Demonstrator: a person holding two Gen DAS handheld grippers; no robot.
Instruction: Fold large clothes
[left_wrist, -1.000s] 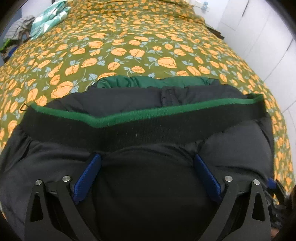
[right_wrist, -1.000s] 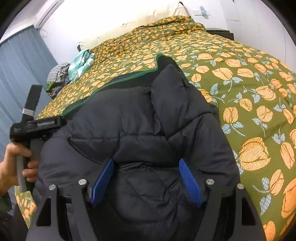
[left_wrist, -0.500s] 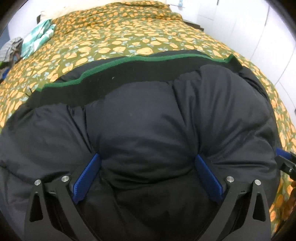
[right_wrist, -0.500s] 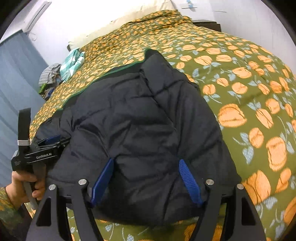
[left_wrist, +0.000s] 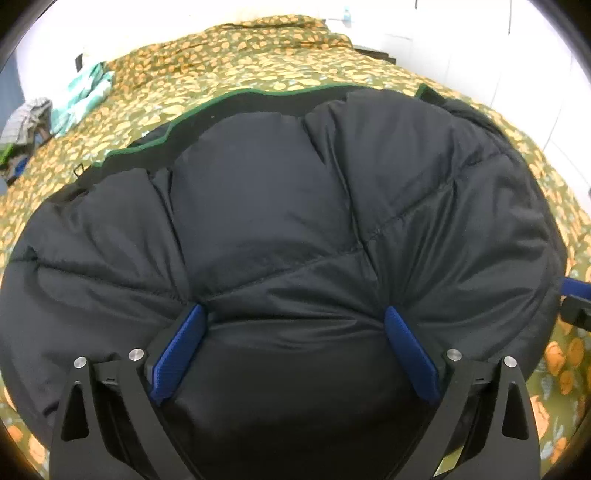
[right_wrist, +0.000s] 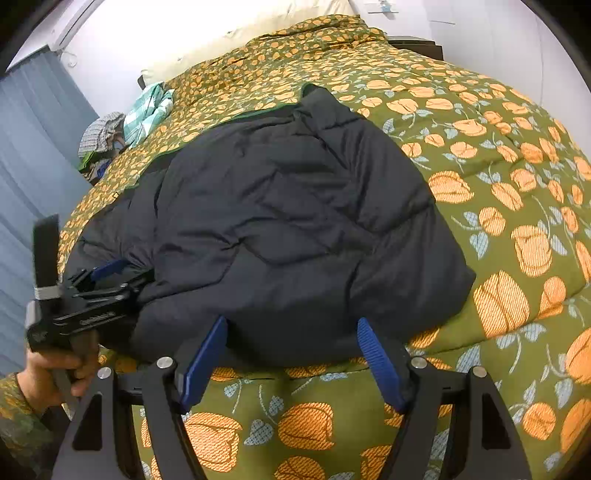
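Jacket (right_wrist: 280, 236) retreated beyond right gripper (right_wrist: 291, 354)

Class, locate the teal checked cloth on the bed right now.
The teal checked cloth lies far up the bed's left edge in the right wrist view, beside a grey striped garment, beyond the dark puffer jacket.

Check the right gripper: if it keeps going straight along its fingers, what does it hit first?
Most likely the near edge of the black puffer jacket, which lies between the pads of the right gripper. The bedspread is just beneath that edge; depth is hard to judge.
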